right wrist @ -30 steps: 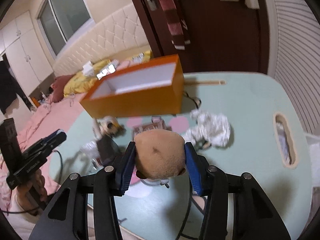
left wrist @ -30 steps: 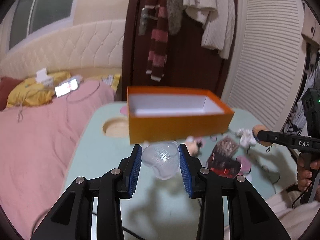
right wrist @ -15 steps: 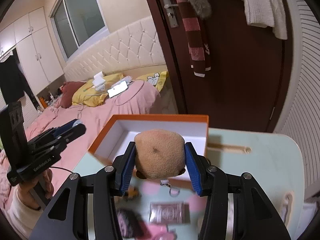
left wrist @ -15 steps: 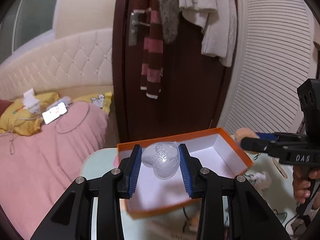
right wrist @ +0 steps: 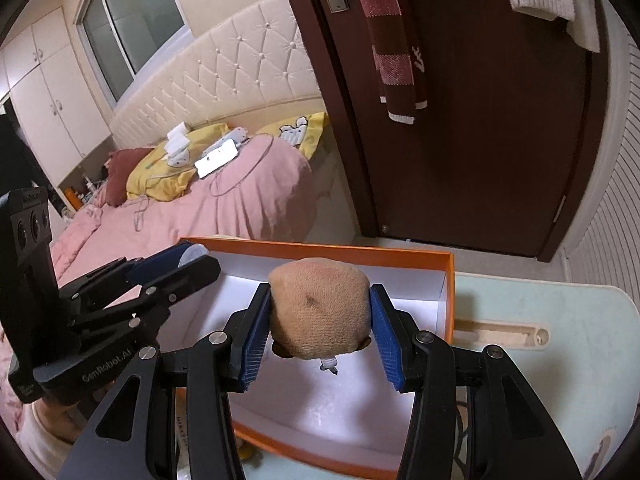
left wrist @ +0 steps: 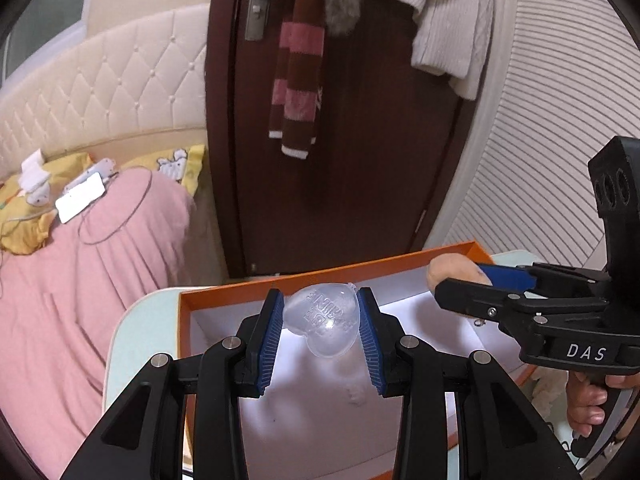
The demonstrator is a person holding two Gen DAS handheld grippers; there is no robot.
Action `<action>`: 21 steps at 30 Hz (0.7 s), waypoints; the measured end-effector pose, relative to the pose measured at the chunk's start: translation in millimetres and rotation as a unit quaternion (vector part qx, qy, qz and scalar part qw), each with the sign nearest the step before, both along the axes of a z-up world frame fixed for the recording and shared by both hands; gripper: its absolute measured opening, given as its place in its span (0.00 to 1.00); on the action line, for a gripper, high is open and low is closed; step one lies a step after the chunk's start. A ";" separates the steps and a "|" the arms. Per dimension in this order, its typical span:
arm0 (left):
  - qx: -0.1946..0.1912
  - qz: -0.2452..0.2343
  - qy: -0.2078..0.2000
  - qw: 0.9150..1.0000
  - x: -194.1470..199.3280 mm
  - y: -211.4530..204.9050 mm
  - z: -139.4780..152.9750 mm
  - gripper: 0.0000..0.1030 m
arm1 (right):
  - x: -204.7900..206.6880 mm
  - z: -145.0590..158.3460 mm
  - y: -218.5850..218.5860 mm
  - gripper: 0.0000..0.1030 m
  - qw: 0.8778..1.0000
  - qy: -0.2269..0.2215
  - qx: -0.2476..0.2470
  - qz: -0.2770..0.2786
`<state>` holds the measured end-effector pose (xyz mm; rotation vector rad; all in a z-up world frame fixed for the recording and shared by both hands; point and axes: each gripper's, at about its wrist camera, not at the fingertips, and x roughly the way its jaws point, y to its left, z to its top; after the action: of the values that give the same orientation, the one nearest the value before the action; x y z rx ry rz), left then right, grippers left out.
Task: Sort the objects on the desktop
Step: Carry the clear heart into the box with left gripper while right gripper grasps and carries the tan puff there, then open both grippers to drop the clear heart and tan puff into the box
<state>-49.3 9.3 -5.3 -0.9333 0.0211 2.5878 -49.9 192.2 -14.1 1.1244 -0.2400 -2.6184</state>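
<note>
A pale green worktop point(right wrist: 560, 312) is seen at the near edge of a bedroom, with a pink-covered bed point(left wrist: 80, 272) beyond it and a dark brown door point(left wrist: 360, 140) hung with a striped scarf point(left wrist: 296, 60) farther back. A clear heart-shaped case point(left wrist: 324, 320) is gripped in the left tool point(left wrist: 322, 334), and a tan plush toy point(right wrist: 320, 312) is clamped in the right tool point(right wrist: 320, 342). Both are held above the white inside of an open orange box point(right wrist: 448, 300) standing on the worktop; nothing can be made out lying in it.
</note>
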 end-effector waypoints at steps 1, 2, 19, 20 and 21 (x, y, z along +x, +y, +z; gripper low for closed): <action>-0.001 0.001 -0.002 1.000 -1.1 0.5 -1.6 0.34 | -1.8 -1.5 -0.2 0.48 1.000 0.000 0.003 -0.002; -0.002 0.002 -0.004 1.000 -2.0 0.9 -3.0 0.34 | -3.6 -3.2 -0.3 0.48 1.000 -0.001 0.005 -0.003; 0.024 0.032 0.043 0.998 37.5 -27.8 27.1 0.73 | 18.5 15.2 9.2 0.53 0.999 0.015 -0.026 -0.014; 0.025 0.034 0.047 0.998 43.2 -31.8 29.8 0.73 | 23.6 18.6 9.5 0.53 0.999 0.020 -0.028 -0.013; 0.026 0.036 0.051 0.998 48.9 -36.1 32.6 0.73 | 28.6 22.0 9.9 0.53 0.999 0.026 -0.029 -0.012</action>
<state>-0.4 -26.8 27.3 -0.7979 -0.0522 2.6873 -21.3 202.1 7.9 1.0392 -0.3181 -2.6399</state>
